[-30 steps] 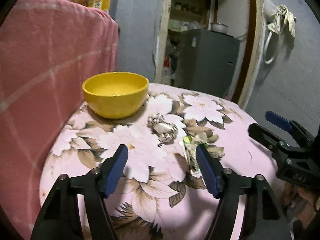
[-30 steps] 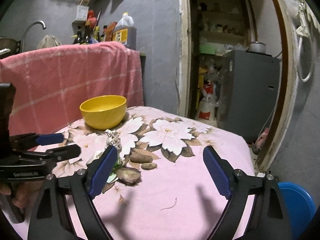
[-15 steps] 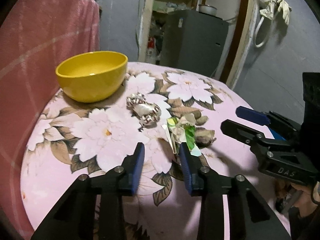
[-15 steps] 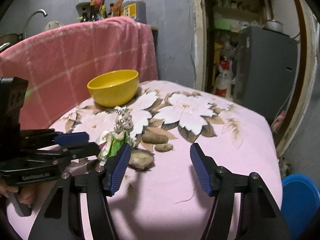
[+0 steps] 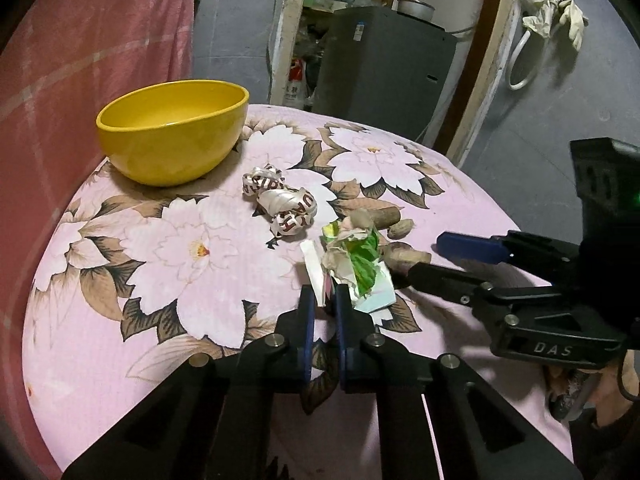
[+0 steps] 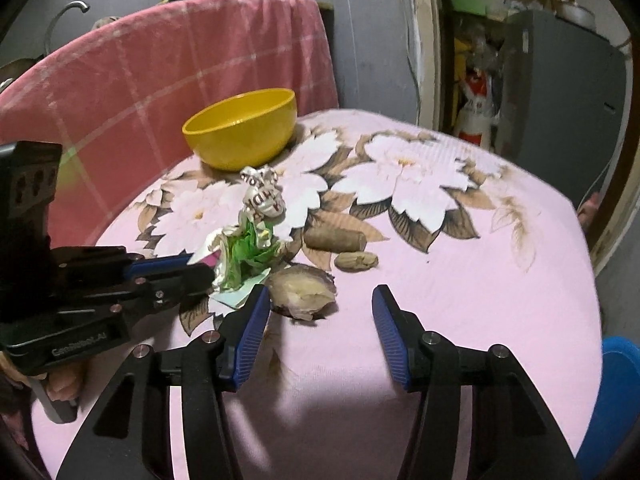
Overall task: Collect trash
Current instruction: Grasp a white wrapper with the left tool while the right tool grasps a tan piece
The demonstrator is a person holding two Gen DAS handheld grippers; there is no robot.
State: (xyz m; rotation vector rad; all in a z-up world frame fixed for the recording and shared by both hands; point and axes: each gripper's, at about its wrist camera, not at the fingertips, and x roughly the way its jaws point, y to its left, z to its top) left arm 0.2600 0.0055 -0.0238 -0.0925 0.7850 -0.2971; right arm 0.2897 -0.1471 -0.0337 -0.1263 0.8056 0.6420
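- Your left gripper (image 5: 323,300) is closing on the wrapper's (image 5: 352,264) near white edge; the wrapper lies in front of the bowl (image 5: 172,136), long axis pointing away.
- Your right gripper (image 6: 316,320), closing, holds nothing; bare cloth (image 6: 480,280) right of it.

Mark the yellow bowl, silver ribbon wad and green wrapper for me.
yellow bowl (image 5: 172,148), left wrist view, outer wall.
silver ribbon wad (image 5: 280,200), left wrist view, middle coil.
green wrapper (image 5: 362,264), left wrist view, green patch.

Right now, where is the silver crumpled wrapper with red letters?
Left wrist view: the silver wrapper lies mid-table on the floral cloth, between the yellow bowl and the green-and-white paper wad.
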